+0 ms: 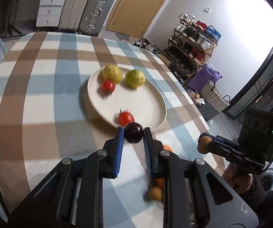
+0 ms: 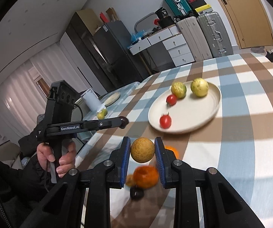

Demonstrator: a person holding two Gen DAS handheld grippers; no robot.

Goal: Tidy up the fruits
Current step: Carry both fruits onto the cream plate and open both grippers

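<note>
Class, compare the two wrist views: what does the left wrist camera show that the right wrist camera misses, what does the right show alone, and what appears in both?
Left wrist only: a shoe rack and a woven basket beside the table.

Right wrist only: a dark fridge, a white cup, and a dark fruit on the cloth beside an orange.

Both: the white plate holding two yellow-green fruits and two red tomatoes; the left claw shut on a dark plum; the right claw shut on a tan round fruit.
</note>
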